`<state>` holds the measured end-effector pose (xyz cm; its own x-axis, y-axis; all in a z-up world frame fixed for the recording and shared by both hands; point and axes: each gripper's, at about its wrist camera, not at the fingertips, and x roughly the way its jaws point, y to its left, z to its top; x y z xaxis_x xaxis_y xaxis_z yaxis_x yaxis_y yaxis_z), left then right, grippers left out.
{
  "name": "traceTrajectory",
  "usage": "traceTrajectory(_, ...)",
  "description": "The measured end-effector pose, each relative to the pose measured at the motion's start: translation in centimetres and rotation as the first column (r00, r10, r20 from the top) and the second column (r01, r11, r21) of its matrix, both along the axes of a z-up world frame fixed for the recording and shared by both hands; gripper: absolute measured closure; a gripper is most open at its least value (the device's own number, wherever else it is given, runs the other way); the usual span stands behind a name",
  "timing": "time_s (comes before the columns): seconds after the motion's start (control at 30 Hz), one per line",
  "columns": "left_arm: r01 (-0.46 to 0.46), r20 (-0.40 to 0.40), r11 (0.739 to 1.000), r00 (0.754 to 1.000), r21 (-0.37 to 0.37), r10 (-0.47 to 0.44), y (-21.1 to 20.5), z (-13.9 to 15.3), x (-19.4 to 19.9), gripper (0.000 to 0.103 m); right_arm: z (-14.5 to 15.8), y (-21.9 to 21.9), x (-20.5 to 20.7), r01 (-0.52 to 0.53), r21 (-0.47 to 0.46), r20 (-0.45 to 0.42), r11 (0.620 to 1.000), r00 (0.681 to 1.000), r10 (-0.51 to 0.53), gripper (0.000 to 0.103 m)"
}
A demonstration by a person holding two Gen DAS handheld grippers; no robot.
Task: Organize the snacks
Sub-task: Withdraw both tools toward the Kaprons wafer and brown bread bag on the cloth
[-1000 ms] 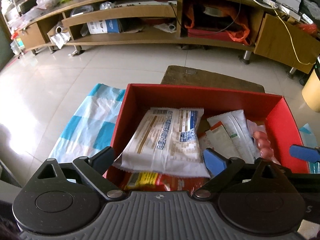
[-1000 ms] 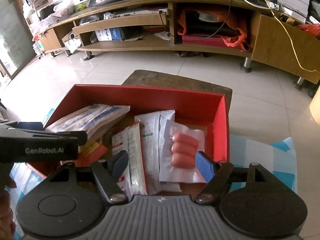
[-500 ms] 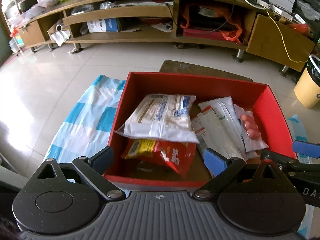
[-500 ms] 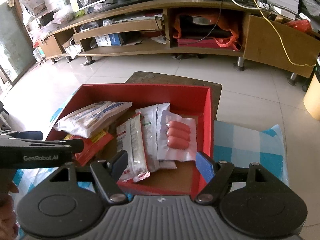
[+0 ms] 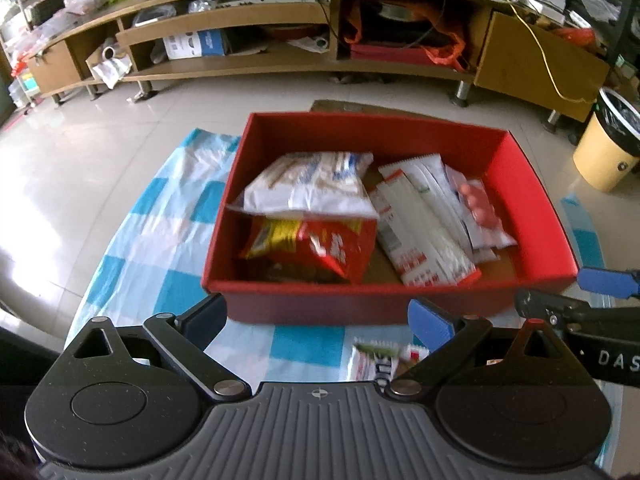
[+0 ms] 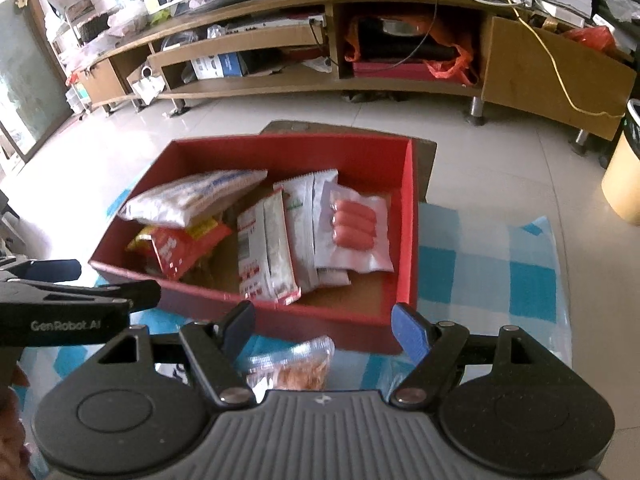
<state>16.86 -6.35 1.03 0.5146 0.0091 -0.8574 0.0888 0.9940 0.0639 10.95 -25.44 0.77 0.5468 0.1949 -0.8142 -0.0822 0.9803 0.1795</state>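
Observation:
A red box sits on a blue-and-white checked cloth. Inside it lie a white-and-blue bag, a red-and-yellow bag, long white packets and a sausage pack. My left gripper is open just in front of the box's near wall, nothing between its fingers. My right gripper is open too, over a clear packet of orange snacks on the cloth. A white packet lies near the left gripper.
A long wooden TV cabinet with cluttered shelves runs along the back. A yellow bin stands on the tiled floor at the right. A dark mat pokes out behind the box.
Both grippers have drawn back from over the box towards its near side, so the whole box and loose packets on the cloth have come into view. Both stayed open.

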Motion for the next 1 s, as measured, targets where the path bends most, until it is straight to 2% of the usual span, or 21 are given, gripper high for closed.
traceTrajectory(0.33,0.057,-0.087,0.998,0.995,0.004,-0.057,-1.2,-2.8,-2.1,0.002,0.1,-0.2,-1.7,-0.006,0.007,-0.009,1.000,1.000,0.006,0.029)
traceTrajectory(0.43,0.060,-0.125,0.998,0.990,0.017,-0.057,-1.6,-4.1,-2.0,0.002,0.3,-0.1,-2.1,-0.006,0.013,-0.010,1.000,1.000,0.006,0.029)
traceTrajectory(0.57,0.059,-0.168,0.998,0.984,-0.006,-0.060,-2.1,-5.3,-1.7,0.003,0.3,0.0,-2.4,-0.018,0.023,-0.013,1.000,1.000,0.019,0.029)
traceTrajectory(0.77,0.033,-0.207,0.999,0.978,0.022,-0.028,-2.0,-7.2,-0.8,0.003,-0.3,-0.4,-2.3,-0.016,0.043,-0.041,0.999,0.999,0.018,0.029)
traceTrajectory(1.0,0.041,-0.219,0.999,0.975,0.011,-0.037,-1.2,-6.9,-1.8,0.011,-0.7,-0.5,-2.1,-0.016,0.066,-0.069,0.998,0.997,0.021,0.029)
